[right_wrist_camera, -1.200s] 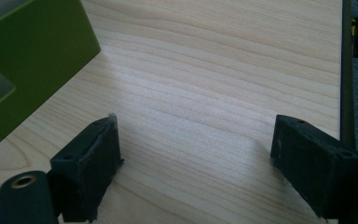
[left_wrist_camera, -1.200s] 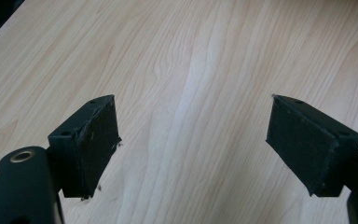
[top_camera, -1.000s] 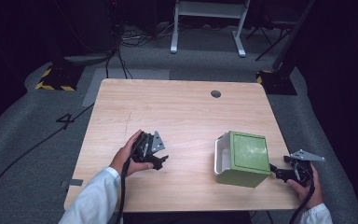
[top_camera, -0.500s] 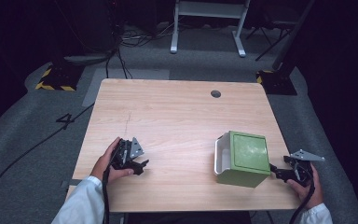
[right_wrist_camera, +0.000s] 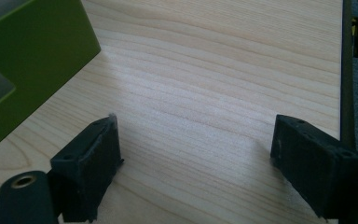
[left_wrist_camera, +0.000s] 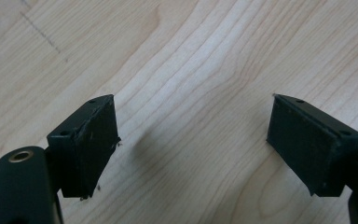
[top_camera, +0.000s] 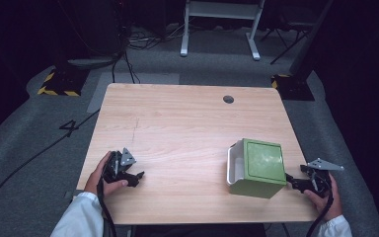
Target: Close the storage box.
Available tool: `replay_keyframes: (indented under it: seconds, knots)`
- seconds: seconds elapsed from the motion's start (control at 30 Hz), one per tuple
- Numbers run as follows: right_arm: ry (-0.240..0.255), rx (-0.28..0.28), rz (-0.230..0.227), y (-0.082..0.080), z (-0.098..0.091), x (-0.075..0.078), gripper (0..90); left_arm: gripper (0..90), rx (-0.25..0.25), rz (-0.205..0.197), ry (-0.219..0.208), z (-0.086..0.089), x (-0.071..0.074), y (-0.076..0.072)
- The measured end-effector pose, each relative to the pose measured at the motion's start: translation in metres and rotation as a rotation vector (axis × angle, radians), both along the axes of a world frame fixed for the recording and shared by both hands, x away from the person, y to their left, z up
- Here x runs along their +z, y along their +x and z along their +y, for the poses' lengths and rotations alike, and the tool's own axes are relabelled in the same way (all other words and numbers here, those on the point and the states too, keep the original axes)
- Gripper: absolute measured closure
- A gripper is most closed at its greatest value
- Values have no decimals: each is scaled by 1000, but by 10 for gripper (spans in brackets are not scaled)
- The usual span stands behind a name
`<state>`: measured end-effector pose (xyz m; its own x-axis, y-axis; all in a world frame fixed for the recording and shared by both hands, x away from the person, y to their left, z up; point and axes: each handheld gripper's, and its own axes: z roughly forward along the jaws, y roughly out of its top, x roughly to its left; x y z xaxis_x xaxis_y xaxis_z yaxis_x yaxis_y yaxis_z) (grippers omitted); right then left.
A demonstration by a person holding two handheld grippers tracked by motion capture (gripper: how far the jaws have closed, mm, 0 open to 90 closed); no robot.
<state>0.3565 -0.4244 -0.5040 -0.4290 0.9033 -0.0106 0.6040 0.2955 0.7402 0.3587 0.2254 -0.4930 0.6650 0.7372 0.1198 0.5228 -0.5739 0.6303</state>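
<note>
**Two tongs standing wide and empty beside a green box**

One green box with a white inner wall is lying on its side at the desk's right front, its opening turned left. The right tongs are hovering just beside its right face, jaws wide, gripping nothing. The left tongs are pulling back toward the desk's front-left corner, farther from the box than a second ago, jaws also wide over bare wood. Judging by this, no grasp is under way.
</note>
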Motion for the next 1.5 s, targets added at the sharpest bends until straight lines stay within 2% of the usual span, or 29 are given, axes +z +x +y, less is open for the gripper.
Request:
replay_keyframes:
  seconds: [0.03,0.1,0.13,0.23,0.27,0.3,0.33,0.37,0.57,1.5]
  knots:
    - [0,0,0,0,0,0,157,166,0,0,0,0,0,0]
    - [0,0,0,0,0,0,157,169,37,-7,-29,9,-3,-1]
    - [1,-1,1,0,0,0,157,172,60,-15,-71,17,-7,-4]
    - [0,0,0,0,0,0,157,172,73,-15,-94,24,-9,-6]
    - [0,0,0,0,0,0,157,171,82,-11,-123,31,-11,-8]
    - [0,0,0,0,0,0,157,171,82,-11,-123,31,-11,-8]
    - [1,0,0,0,0,0,157,171,89,16,-144,36,-11,-10]
    - [1,1,0,0,0,0,157,172,96,22,-150,37,-11,-10]
    - [0,2,0,0,0,0,157,161,123,23,-151,36,-12,-11]
    - [0,2,0,0,0,0,157,156,127,23,-154,36,-12,-12]
